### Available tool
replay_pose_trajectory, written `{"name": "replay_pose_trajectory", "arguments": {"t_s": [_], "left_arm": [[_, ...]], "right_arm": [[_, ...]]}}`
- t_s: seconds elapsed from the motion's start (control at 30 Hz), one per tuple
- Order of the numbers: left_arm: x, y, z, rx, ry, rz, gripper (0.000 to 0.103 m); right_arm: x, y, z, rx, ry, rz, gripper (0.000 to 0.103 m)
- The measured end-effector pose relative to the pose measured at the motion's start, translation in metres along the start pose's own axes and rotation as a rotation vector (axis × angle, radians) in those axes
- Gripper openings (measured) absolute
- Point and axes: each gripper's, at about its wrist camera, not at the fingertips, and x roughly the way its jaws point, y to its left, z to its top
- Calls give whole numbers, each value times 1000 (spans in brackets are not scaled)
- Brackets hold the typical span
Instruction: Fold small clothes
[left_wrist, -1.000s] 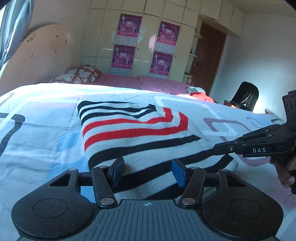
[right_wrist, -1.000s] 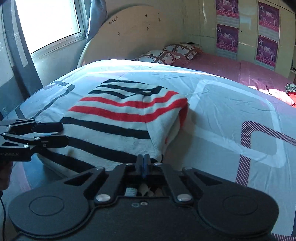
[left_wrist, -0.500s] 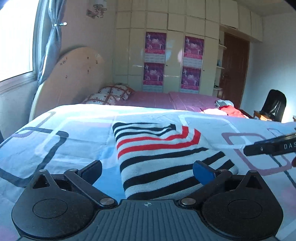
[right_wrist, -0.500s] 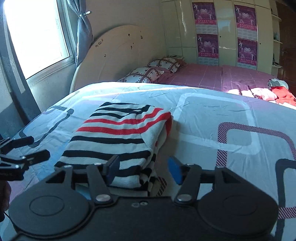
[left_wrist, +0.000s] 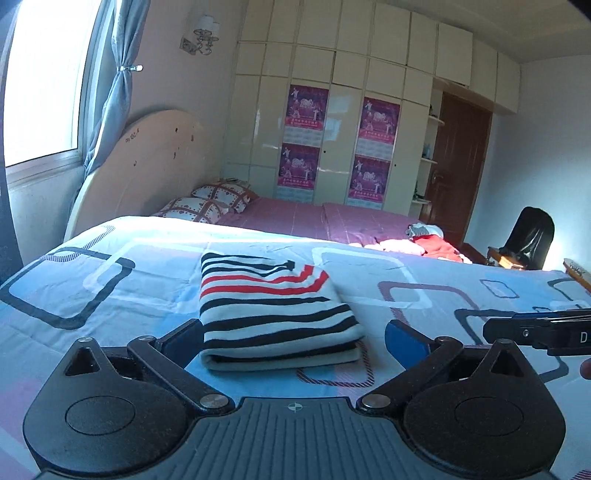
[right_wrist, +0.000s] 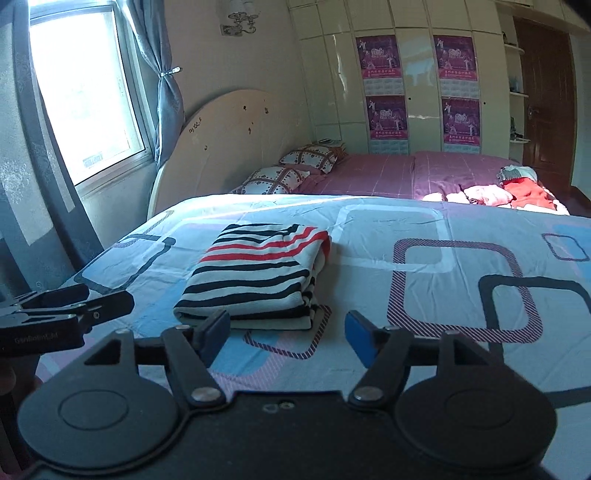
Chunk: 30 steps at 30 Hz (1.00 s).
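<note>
A folded white knit garment with black and red stripes (left_wrist: 273, 306) (right_wrist: 258, 277) lies flat on the blue patterned bedspread (left_wrist: 110, 295) (right_wrist: 443, 295). My left gripper (left_wrist: 293, 341) hovers open, jaws spread wide, short of the garment's near edge and above it, with nothing held. My right gripper (right_wrist: 289, 330) also hangs back from the garment; its jaws are opening and nothing is between its pads. Each gripper shows at the edge of the other's view: the right one (left_wrist: 535, 332) and the left one (right_wrist: 55, 314).
A loose pile of red and white clothes (left_wrist: 432, 243) (right_wrist: 517, 192) lies on the pink sheet at the far right. Patterned pillows (left_wrist: 214, 199) (right_wrist: 295, 166) lean by the headboard. A black chair (left_wrist: 532, 236) stands beyond the bed's right side.
Both grippers have drawn back and risen from the garment. The right jaws went from shut to open, the left jaws spread wider. The folded garment now lies free on the bed.
</note>
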Motion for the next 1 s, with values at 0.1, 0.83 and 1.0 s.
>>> {"name": "replay_pose_trajectory", "arguments": {"t_s": [0.1, 0.83, 1.0], "left_arm": [[-37, -17, -8, 36, -23, -7, 103], [-158, -43, -29, 22, -118, -2, 103], [-160, -42, -29, 16, -121, 3, 103]], "right_arm": [[-36, 5, -14, -19, -30, -43, 68], [-130, 32, -52, -111, -112, -47, 68], [-130, 35, -51, -117, -119, -38, 68]]}}
